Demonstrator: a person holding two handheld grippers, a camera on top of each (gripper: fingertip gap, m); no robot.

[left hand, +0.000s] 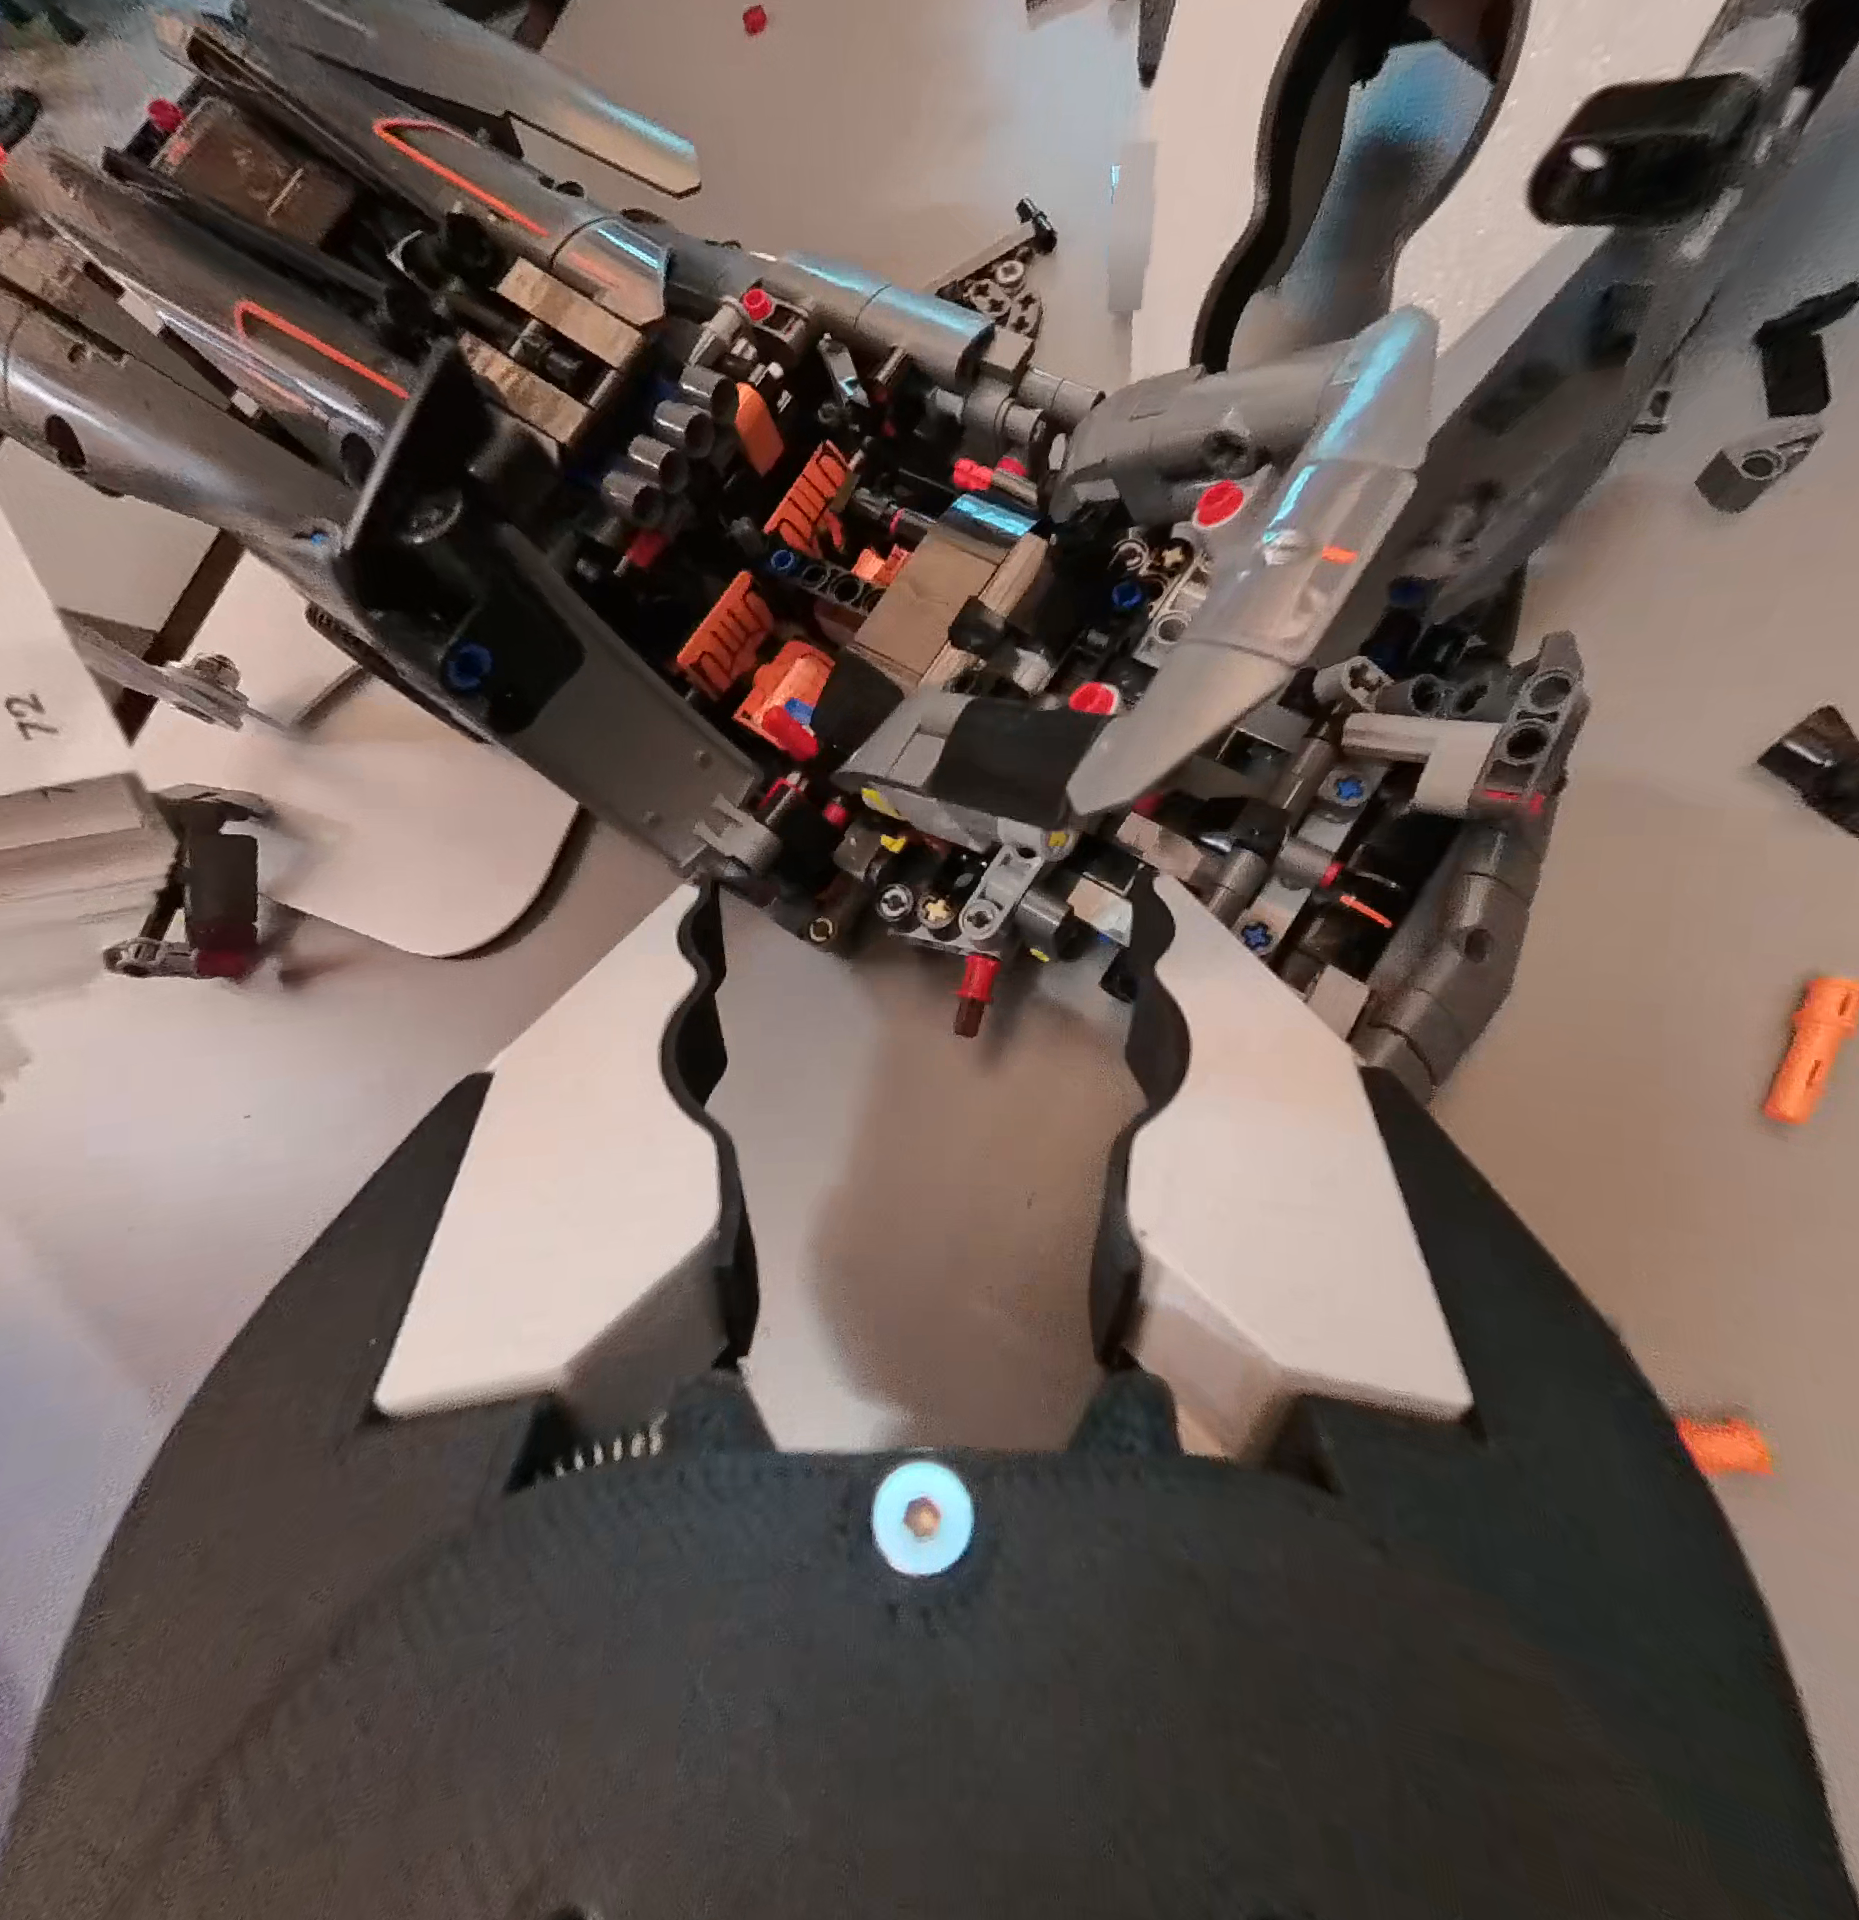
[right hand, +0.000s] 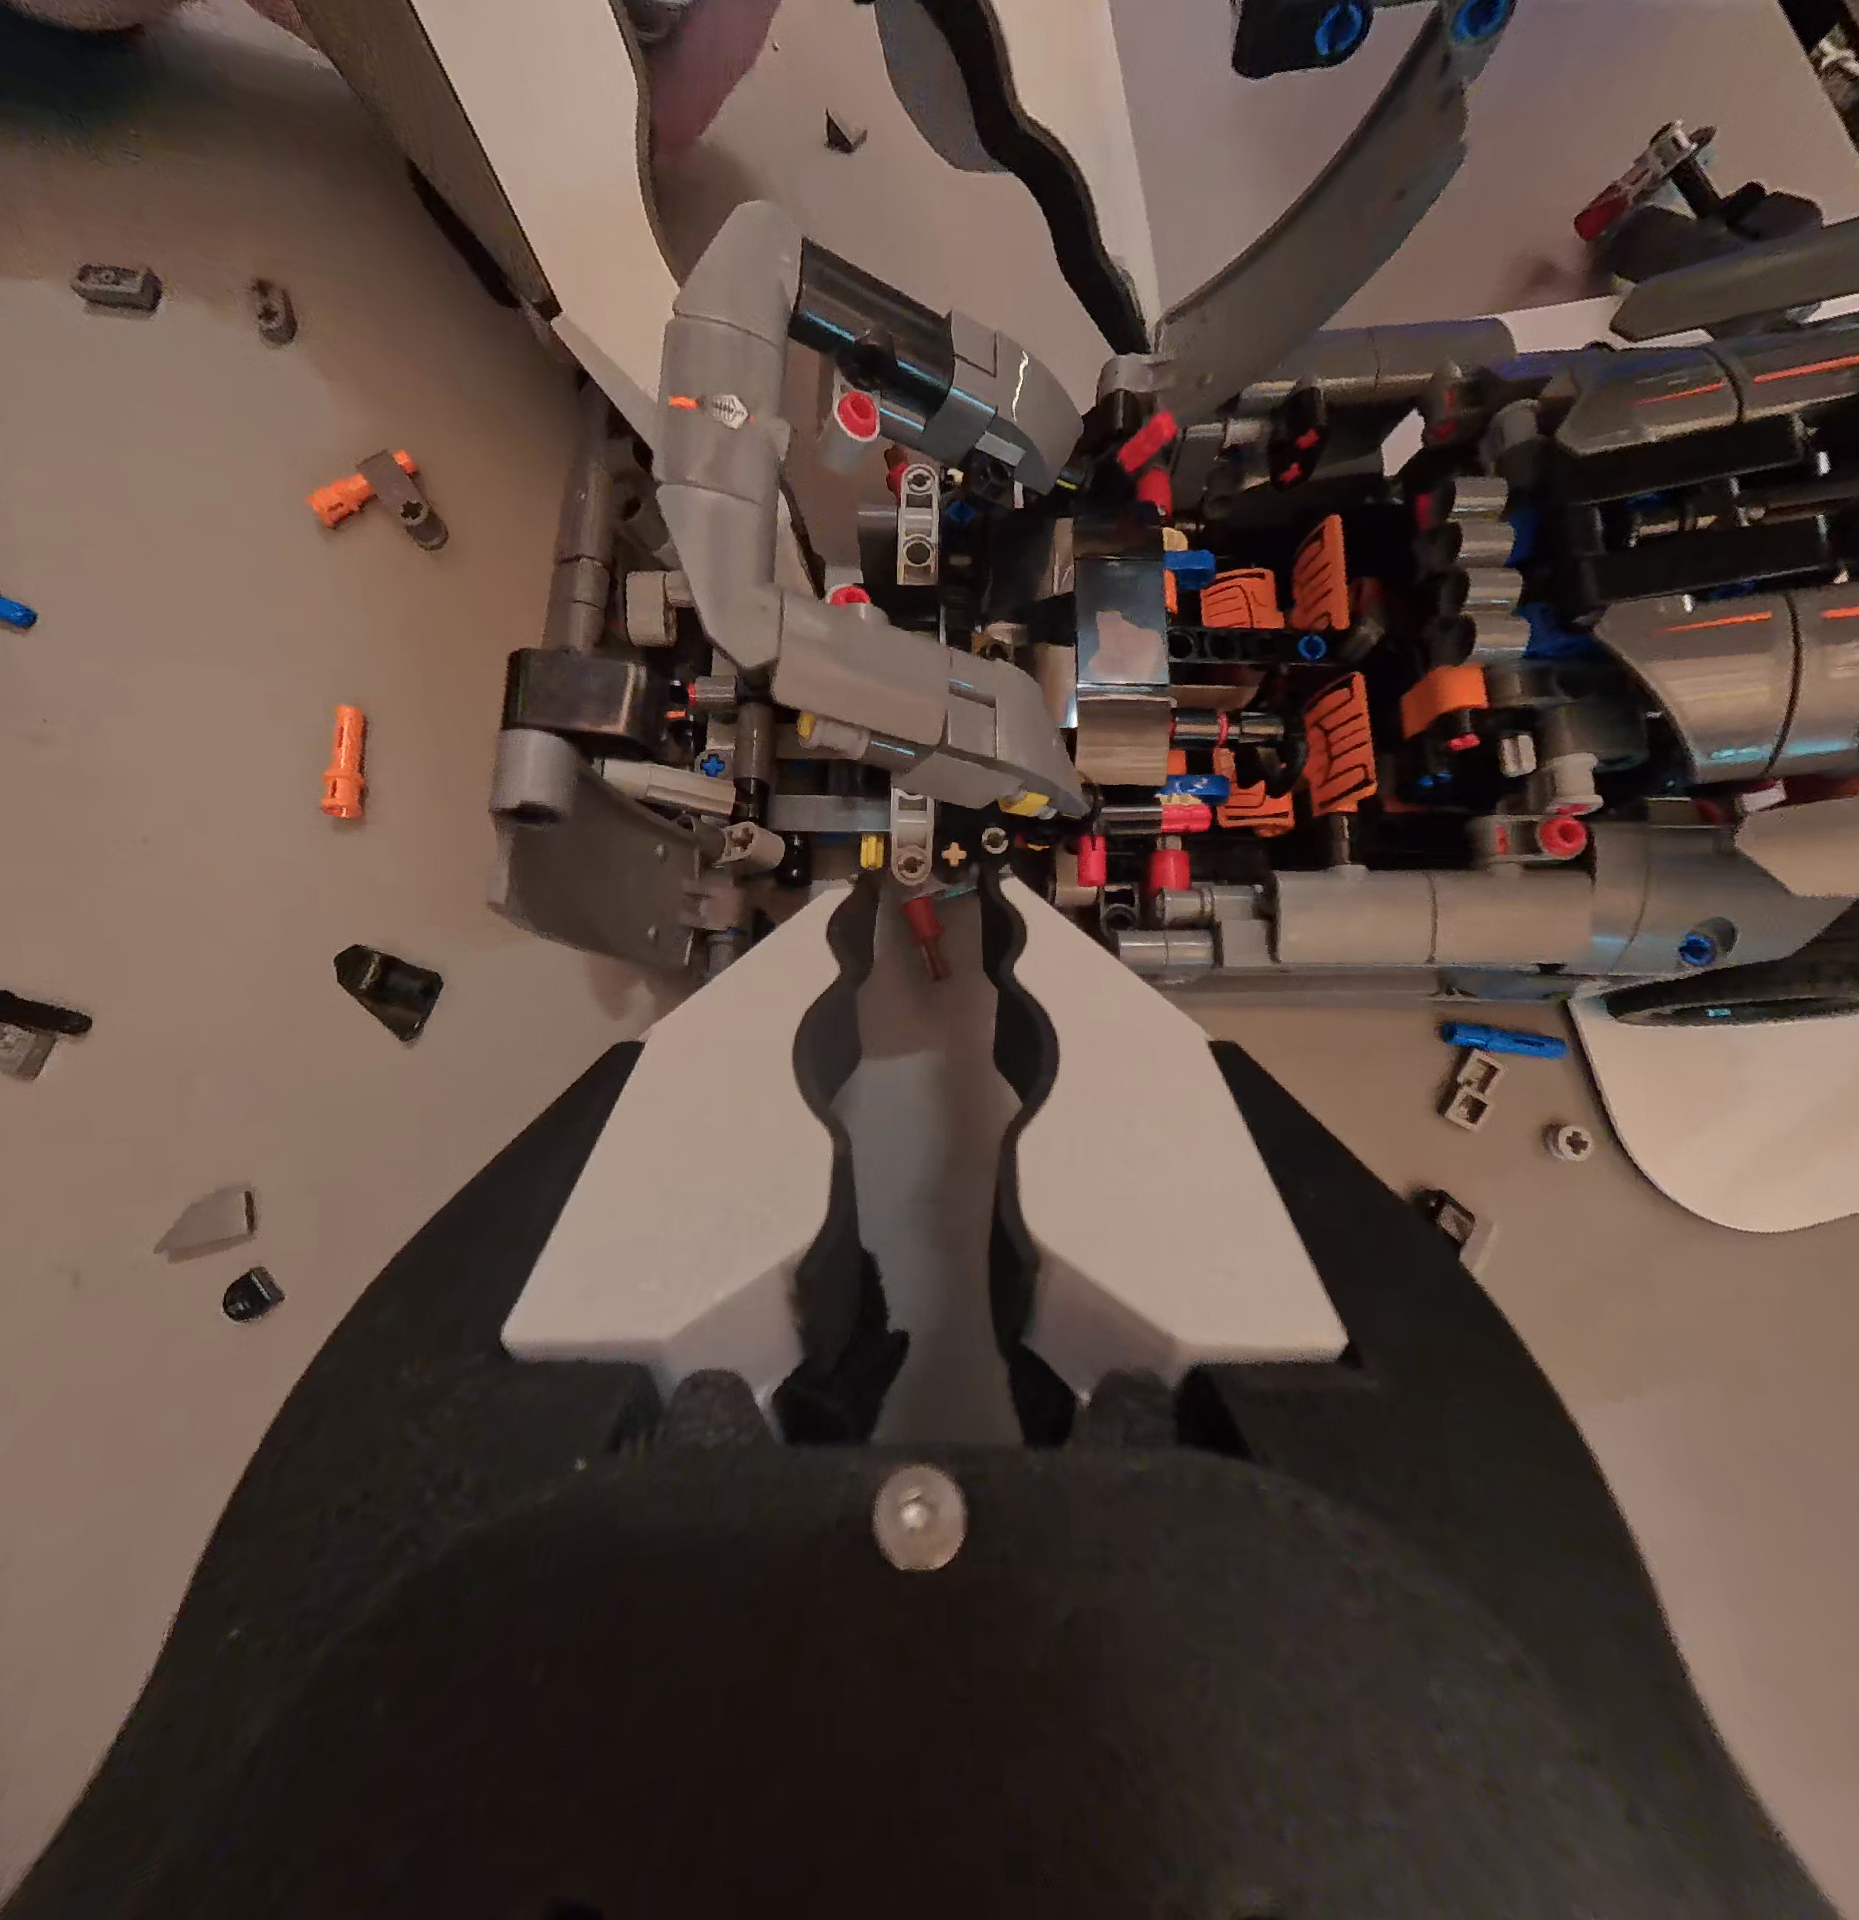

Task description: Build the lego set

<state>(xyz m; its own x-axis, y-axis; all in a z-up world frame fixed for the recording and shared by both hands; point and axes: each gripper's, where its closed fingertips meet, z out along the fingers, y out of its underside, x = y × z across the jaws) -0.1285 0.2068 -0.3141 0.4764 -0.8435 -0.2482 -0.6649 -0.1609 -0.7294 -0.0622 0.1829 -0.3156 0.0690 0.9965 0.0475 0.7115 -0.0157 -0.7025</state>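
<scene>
Lego model [right hand: 1164,665], one, partly built: grey curved panels outside, black frame inside, lying on the pale table [right hand: 177,883] just ahead of both grippers. Orange ribbed pieces in its open middle, four counted in the right wrist view, among them one at [right hand: 1338,743]. Red pin [right hand: 923,933], one, sticking out of the model's near edge toward the camera. Right gripper [right hand: 923,914], fingers parted narrowly with the red pin between their tips; whether they touch the pin cannot be told. Left gripper [left hand: 930,935], fingers spread wide, tips at the model's near edge on either side of the same red pin [left hand: 975,992], grasping nothing. Loose parts on the table in the right wrist view: orange pins, two, one lying alone [right hand: 343,764] and one joined to a grey connector [right hand: 379,497]; blue pins, two, at the left edge [right hand: 0,605] and at the right [right hand: 1501,1039]; black sloped pieces, two, [right hand: 390,989] and [right hand: 252,1295]; grey wedge [right hand: 210,1221], one. Printed sheet [left hand: 31,665], one, at the left of the left wrist view.
</scene>
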